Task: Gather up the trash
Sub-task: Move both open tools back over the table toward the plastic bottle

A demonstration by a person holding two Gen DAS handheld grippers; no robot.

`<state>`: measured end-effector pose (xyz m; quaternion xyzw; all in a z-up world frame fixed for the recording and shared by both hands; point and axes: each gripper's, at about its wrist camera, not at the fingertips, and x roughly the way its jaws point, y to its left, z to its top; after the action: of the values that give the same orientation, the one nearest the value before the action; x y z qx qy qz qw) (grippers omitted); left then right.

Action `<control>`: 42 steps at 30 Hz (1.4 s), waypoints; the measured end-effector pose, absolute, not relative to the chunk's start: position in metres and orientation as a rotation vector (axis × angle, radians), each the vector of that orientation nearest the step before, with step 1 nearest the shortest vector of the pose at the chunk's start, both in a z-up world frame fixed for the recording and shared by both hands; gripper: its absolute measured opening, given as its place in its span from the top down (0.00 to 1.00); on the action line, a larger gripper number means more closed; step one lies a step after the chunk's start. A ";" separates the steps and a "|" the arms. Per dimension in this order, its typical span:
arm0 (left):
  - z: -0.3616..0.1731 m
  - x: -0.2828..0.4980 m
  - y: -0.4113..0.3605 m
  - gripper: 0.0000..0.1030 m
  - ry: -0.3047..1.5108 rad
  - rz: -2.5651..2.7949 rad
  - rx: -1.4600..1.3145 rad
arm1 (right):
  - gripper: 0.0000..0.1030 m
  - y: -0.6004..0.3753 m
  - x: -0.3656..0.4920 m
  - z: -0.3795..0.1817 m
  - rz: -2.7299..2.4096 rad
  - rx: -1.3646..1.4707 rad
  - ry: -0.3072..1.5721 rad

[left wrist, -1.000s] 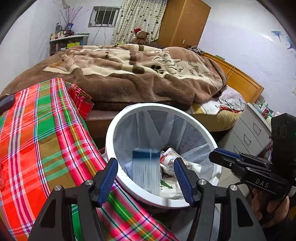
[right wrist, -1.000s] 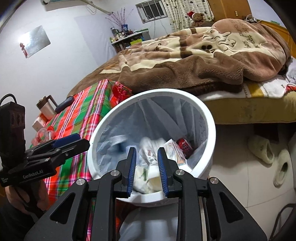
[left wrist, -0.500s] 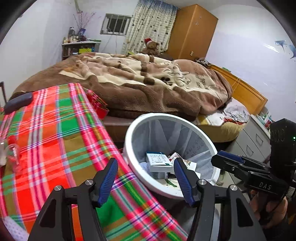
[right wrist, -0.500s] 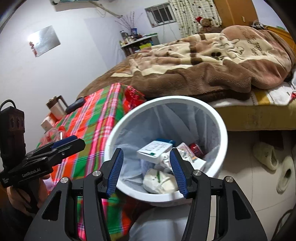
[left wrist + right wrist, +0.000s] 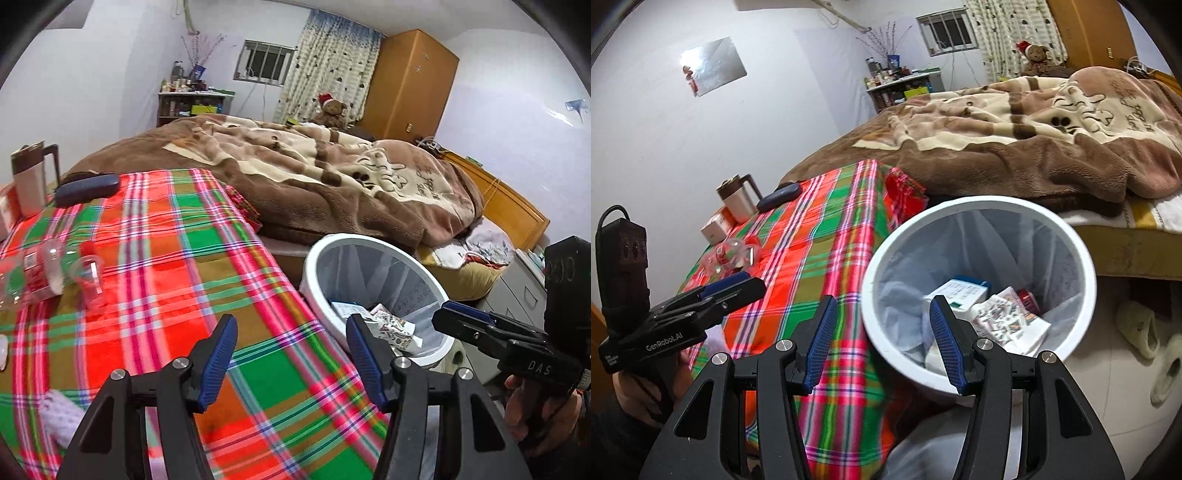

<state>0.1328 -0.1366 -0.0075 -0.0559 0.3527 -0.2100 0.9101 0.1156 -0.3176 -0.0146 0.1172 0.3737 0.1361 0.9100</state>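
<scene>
A white trash bin (image 5: 1082, 258) with a liner stands between the plaid-covered table (image 5: 155, 258) and the bed; it also shows in the left wrist view (image 5: 314, 291). Inside lie a white and blue box (image 5: 964, 290), a patterned wrapper (image 5: 1004, 314) and a red can (image 5: 1028, 301). A clear plastic bottle with a red cap (image 5: 40, 273) and a clear plastic cup (image 5: 90, 280) lie on the table. My left gripper (image 5: 291, 358) is open and empty above the table's near edge. My right gripper (image 5: 882, 339) is open and empty at the bin's near rim.
A tumbler (image 5: 31, 181), a dark glasses case (image 5: 86, 188) and a small box (image 5: 716, 227) sit at the table's far end. White tissue (image 5: 61, 417) lies near the front edge. A bed with a brown blanket (image 5: 332, 173) is behind. Slippers (image 5: 1137, 325) lie on the floor.
The white and blue box dropped from my left gripper into the bin. My left gripper swung left over the table. My right gripper opened wide and drew back from the bin.
</scene>
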 end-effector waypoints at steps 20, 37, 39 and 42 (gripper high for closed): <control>-0.010 0.101 -0.055 0.45 0.704 -0.261 -0.158 | 0.48 -0.262 0.119 -0.017 0.401 0.186 0.824; -0.017 0.088 0.010 0.45 0.713 -0.132 -0.191 | 0.48 -0.216 0.125 -0.011 0.518 0.117 0.830; -0.017 0.088 0.018 0.45 0.714 -0.120 -0.193 | 0.48 -0.210 0.127 -0.012 0.528 0.108 0.837; -0.018 0.089 0.027 0.45 0.718 -0.106 -0.200 | 0.48 -0.201 0.131 -0.014 0.535 0.094 0.847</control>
<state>0.0894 0.0267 -0.0185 -0.0977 0.3504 -0.0517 0.9301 0.1307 -0.2007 -0.0143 0.0451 0.4059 0.2563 0.8761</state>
